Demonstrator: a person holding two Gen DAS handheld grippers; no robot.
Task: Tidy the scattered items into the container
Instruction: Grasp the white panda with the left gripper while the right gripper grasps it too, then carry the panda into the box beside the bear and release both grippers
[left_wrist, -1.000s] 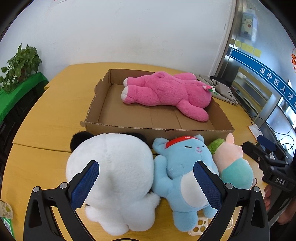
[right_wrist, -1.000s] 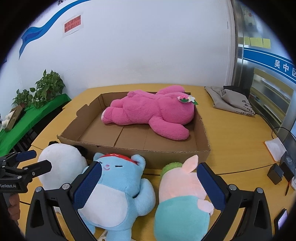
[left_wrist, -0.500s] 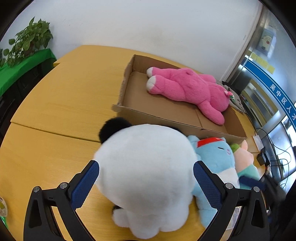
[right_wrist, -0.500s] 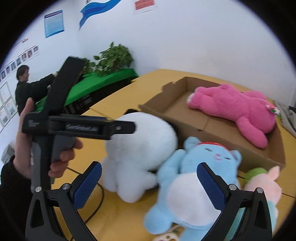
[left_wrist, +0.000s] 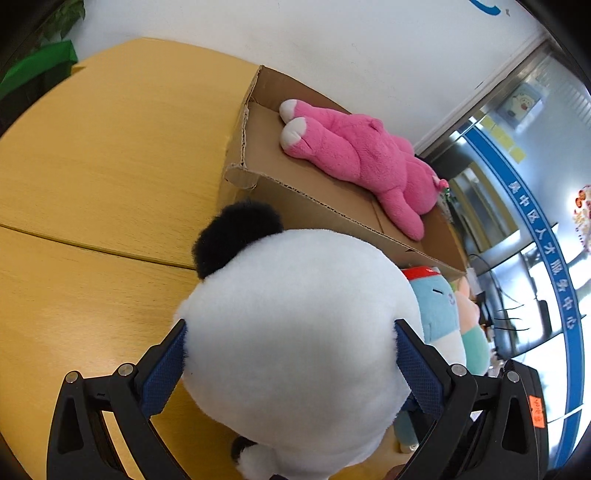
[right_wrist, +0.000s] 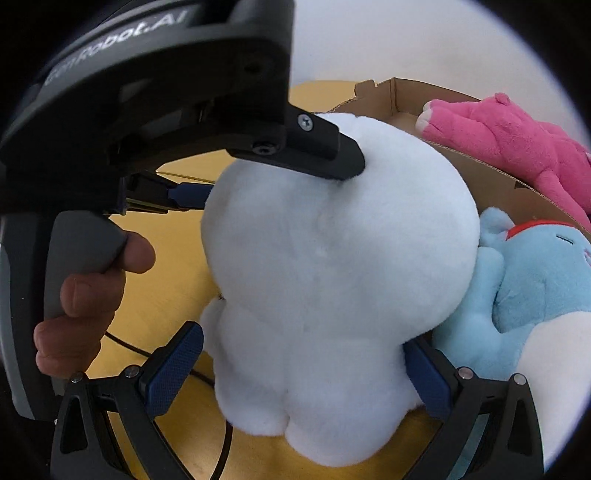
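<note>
White plush (left_wrist: 295, 332) pinched in left hand-held gripper (left_wrist: 290, 363); right hand-held gripper (right_wrist: 303, 373) spread around its lower body

White plush panda (left_wrist: 295, 339): round, fluffy, one black ear (left_wrist: 236, 232) visible, back toward both cameras, sitting on the table just in front of the box's near wall. Cardboard box (left_wrist: 321, 199): shallow, open top, torn corrugated edges, on the yellow wooden table. Pink plush bear (left_wrist: 362, 155) lies stretched out inside the box along the far side, white-soled feet toward the box's left end. Blue plush (right_wrist: 528, 280) with red headband and white belly lies on its back outside the box, touching the panda's right side. Pink-and-teal plush (left_wrist: 469, 325) just beyond the blue one, mostly hidden.
</note>
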